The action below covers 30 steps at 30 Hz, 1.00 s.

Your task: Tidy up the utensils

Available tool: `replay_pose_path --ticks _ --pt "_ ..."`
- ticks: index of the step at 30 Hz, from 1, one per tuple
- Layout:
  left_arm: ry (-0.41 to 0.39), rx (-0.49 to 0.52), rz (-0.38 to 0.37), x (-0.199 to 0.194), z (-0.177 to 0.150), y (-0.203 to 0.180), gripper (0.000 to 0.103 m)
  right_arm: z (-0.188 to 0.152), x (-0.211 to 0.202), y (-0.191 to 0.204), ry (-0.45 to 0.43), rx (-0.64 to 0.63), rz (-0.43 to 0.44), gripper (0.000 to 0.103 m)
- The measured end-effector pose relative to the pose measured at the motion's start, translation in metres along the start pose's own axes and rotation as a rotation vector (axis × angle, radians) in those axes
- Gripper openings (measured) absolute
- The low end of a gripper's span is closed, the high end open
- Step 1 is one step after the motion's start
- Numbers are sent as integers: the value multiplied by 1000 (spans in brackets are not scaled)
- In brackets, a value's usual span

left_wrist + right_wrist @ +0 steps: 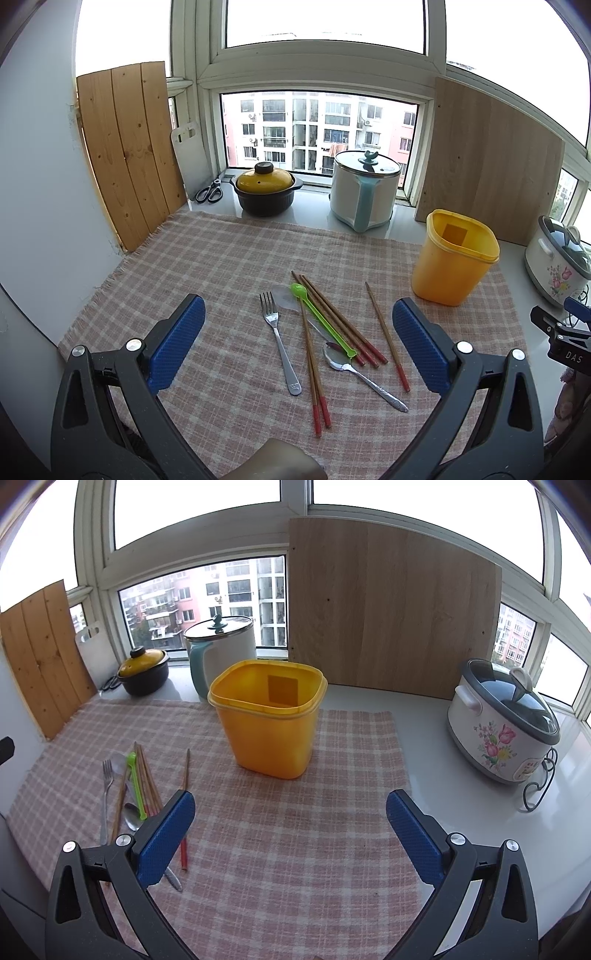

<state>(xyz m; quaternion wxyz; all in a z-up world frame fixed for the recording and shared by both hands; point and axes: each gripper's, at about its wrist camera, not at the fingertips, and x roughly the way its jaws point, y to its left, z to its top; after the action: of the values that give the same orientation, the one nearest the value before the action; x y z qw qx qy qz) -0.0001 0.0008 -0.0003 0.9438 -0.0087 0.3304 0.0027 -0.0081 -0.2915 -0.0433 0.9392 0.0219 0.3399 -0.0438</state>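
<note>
A: Utensils lie loose on the checked woven cloth (229, 258): one steel fork (279, 341), one steel spoon (360, 371), one green plastic spoon (321, 319), one clear plastic spoon (286, 297) and wooden chopsticks (334, 321) with red tips.

B: How many chopsticks, and how do they lie?

A: About seven sticks; overlap prevents a firm count. One single chopstick (387, 336) lies apart at 3 o'clock of the pile. Long axes run roughly 11 to 5 o'clock, red tips toward the camera. Fork tines point to 12 o'clock; the steel spoon's bowl points to 10 o'clock.

B: And the receptacle?

A: One yellow plastic container (452, 258), squarish with rounded corners, stands upright and open at 2 o'clock of the pile, empty as far as the right wrist view shows.

B: The grippers?

A: Left gripper (298, 321) hovers over the pile, its textured blue pads (177, 343) spread wide, holding nothing. Right gripper (290, 808) faces the container, likewise spread wide and holding nothing; the pile sits at its 9 o'clock.

B: Background?

A: One yellow-lidded clay pot (266, 192), one white electric pot (364, 188), one floral slow cooker (504, 727), one pair of scissors (210, 192), two wooden boards.
</note>
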Motion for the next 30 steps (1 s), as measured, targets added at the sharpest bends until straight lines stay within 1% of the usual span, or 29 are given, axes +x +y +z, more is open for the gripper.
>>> replay_pose_path --ticks 30 --pt "-3 -2 -1 -1 0 0 103 1 1 0 18 -7 -2 103"
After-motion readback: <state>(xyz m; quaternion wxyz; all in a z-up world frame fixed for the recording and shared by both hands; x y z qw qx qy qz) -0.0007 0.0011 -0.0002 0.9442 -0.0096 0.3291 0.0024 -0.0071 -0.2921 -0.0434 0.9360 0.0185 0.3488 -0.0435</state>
